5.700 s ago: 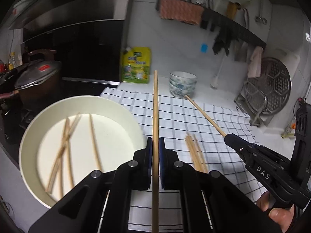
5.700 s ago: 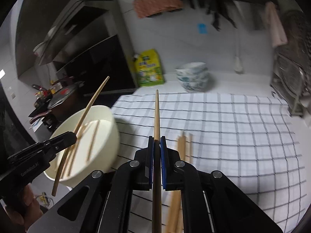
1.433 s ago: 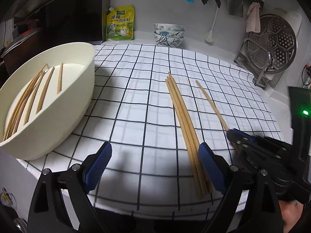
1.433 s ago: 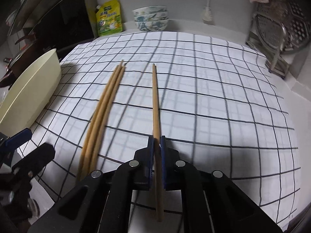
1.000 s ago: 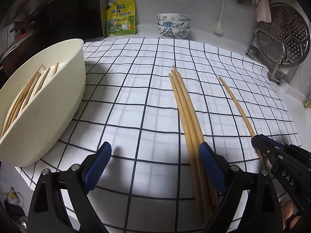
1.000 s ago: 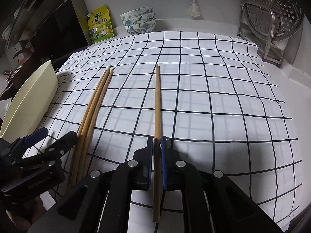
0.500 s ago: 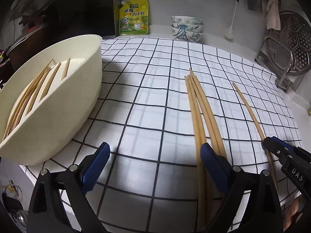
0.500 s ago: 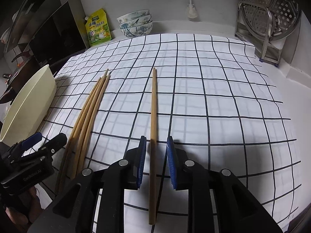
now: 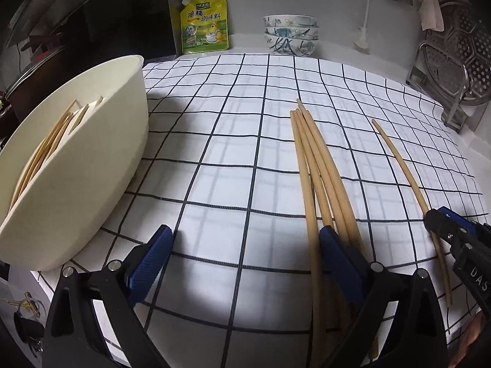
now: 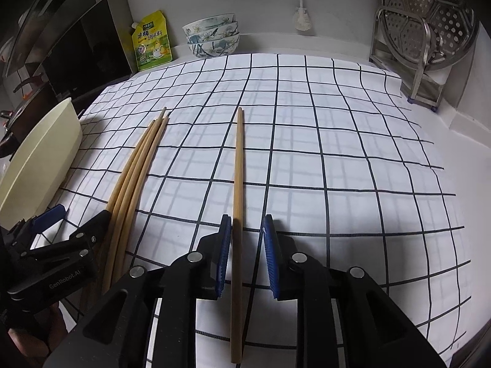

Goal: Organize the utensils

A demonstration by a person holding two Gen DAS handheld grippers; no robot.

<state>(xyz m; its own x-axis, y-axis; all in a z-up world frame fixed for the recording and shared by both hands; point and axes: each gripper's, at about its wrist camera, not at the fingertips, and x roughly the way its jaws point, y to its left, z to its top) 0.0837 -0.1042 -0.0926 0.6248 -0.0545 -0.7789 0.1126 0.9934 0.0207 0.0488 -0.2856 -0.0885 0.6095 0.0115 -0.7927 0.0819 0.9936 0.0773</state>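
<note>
Much of the near edge is hidden: both black gripper bodies block the front of the counter, and the near ends of the bundle of chopsticks vanish behind the left gripper. Its right blue pad overlaps the bundle in the view, and whether it touches the sticks cannot be told. That gripper stands wide, with only bare cloth between its pads. A hand is cut off at the frame corners, only fingertips showing.

The right gripper has just been opening and now stands narrowly apart, pads clear of the single chopstick that lies flat on the cloth between them, pointing away toward the back wall. This stick lies well apart from the bundle, to its right.

To the left sits a cream bowl, its far side cut off by the frame edge; more chopsticks lean inside it, only partly visible over the rim.

The counter is covered by a white cloth with a black grid. Behind it, against a pale wall, stand a yellow-green seasoning pouch and a stack of floral bowls. A metal rack with a perforated steamer tray stands at the right. At the far left the stove area is dark and hard to make out
</note>
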